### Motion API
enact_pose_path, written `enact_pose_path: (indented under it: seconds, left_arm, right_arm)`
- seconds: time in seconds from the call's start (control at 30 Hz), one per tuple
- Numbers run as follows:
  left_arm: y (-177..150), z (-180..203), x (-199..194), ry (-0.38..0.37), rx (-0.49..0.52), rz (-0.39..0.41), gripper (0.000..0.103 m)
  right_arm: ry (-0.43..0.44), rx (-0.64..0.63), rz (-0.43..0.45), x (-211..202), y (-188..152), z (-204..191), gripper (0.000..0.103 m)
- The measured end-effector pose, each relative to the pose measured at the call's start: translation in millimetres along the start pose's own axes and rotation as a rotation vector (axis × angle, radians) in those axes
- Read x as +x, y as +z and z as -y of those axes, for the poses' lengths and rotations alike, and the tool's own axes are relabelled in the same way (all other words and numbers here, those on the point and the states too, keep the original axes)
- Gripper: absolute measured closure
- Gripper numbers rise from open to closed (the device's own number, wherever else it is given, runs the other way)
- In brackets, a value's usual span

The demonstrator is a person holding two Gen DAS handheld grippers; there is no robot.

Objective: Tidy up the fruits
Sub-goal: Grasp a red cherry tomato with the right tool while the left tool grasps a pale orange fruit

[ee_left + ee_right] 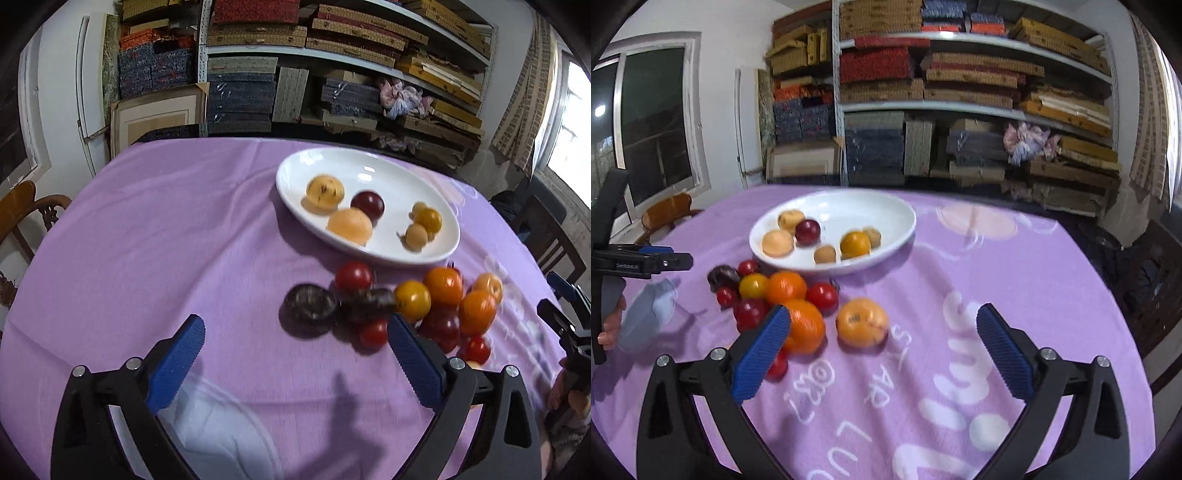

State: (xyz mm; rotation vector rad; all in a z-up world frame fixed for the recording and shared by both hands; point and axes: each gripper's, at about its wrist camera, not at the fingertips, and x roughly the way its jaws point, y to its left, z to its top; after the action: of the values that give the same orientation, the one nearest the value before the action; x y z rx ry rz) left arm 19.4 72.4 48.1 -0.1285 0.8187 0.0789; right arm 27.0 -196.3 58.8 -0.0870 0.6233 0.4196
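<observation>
Round glossy fruits (783, 295) heap beside the smooth oval plate (905, 225); each ribbed-padded hand-held gripper (295, 354) (882, 347) gapes wide, empty.

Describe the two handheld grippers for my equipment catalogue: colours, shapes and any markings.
Both look alike. The left gripper and right gripper have black angular arms with triangular cut-outs, silver round bolt heads at the joints, and blue ribbed finger pads. Seen from the right wrist, the left gripper has small white lettering on its black side, too blurred to read.

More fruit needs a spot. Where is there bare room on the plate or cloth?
The plate's far right half is bare. The cloth left of the plate is open. It is crowded at the fruit pile in front of the plate.
</observation>
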Motion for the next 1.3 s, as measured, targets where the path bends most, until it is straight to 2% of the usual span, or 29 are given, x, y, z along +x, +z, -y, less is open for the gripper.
enact_pose_path:
  seconds: [0.03,0.2,0.27,0.37,0.47,0.53,0.77,0.8,0.87,0.9,1.07,1.17,1.27,1.3]
  left_arm:
    - [-8.0,3.5,3.4,0.015,0.016,-0.009,0.003]
    - [-35.5,13.3,17.7,0.026,0.079,-0.049,0.003]
    - [-37.6,17.2,22.7,0.043,0.106,-0.075,0.003]
    - [-39.7,17.1,29.2,0.02,0.119,-0.115,0.003]
    - [-39.7,18.1,30.3,0.019,0.129,-0.116,0.003]
    - [-39.7,17.0,30.8,0.017,0.129,-0.116,0.003]
    - [-40.1,17.3,30.5,0.018,0.129,-0.116,0.003]
    - [-40.0,17.2,30.6,0.018,0.129,-0.116,0.003]
    - [-40.1,17.5,30.3,0.018,0.129,-0.116,0.003]
    - [-40.1,17.6,30.3,0.018,0.129,-0.116,0.003]
    - [-40.1,17.4,30.5,0.018,0.129,-0.116,0.003]
    - [-40.0,17.2,30.6,0.018,0.128,-0.116,0.003]
    - [-40.1,17.2,30.6,0.018,0.129,-0.116,0.003]
    - [-40.2,17.4,30.5,0.018,0.129,-0.116,0.003]
  right_arm:
    - [0.008,-0.006,-0.049,6.1,-1.8,-0.7,0.004]
    - [0.146,-0.005,-0.054,5.4,-10.1,-7.7,0.004]
    - [0.144,-0.041,-0.071,8.0,-12.2,-15.7,0.004]
    - [0.16,-0.088,-0.09,10.4,-12.6,-29.8,0.006]
    - [0.178,-0.132,-0.107,12.1,-13.7,-44.2,0.017]
    - [0.19,-0.148,-0.145,17.9,-15.3,-51.4,0.019]
    - [0.211,-0.054,-0.229,37.4,-14.6,-56.8,0.019]
    - [0.201,-0.052,-0.226,38.2,-13.8,-58.6,0.021]
    - [0.187,-0.065,-0.224,39.3,-11.6,-63.6,0.037]
    - [0.188,-0.081,-0.238,41.4,-11.6,-67.3,0.048]
    - [0.197,-0.106,-0.27,46.0,-11.0,-79.8,0.049]
    - [0.223,-0.067,-0.293,50.1,-13.4,-76.8,0.05]
    - [0.213,-0.085,-0.288,48.0,-13.8,-77.3,0.057]
    - [0.212,-0.091,-0.287,47.7,-15.2,-79.2,0.065]
